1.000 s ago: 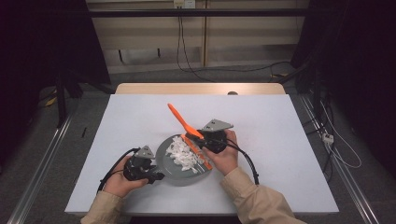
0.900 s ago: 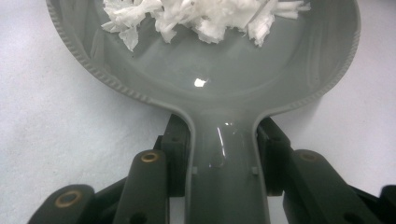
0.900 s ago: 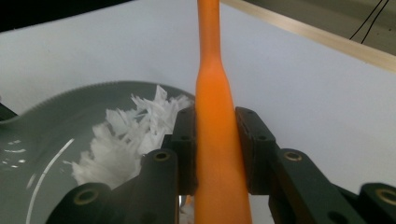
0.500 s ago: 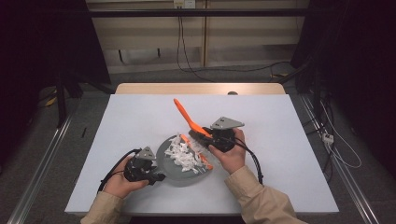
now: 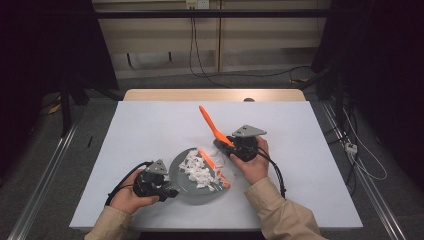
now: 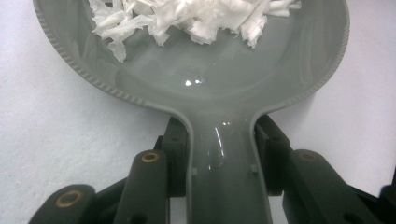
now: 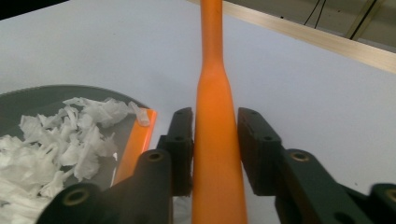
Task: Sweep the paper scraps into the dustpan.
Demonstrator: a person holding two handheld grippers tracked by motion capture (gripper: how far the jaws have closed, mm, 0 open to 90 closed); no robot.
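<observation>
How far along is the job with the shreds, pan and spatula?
Done: white shreds lie heaped in the grey pan. In hand: left tongs clamp the pan's handle; right tongs have just been opening, the orange spatula between them, its blade on the pan's rim. Left: probably letting the spatula go.

I worked in what looked like a lab or recording room rather than a home. My counter [image 5: 150,130] was a plain white sheet laid over a wooden top, standing alone on a grey carpeted floor [image 5: 45,165]. Dark curtains [image 5: 45,45] closed off both sides. Black cables [image 5: 192,55] hung down the pale back wall [image 5: 150,40] and ran across the floor, and metal rails [image 5: 40,190] lay along either side of the counter.
</observation>
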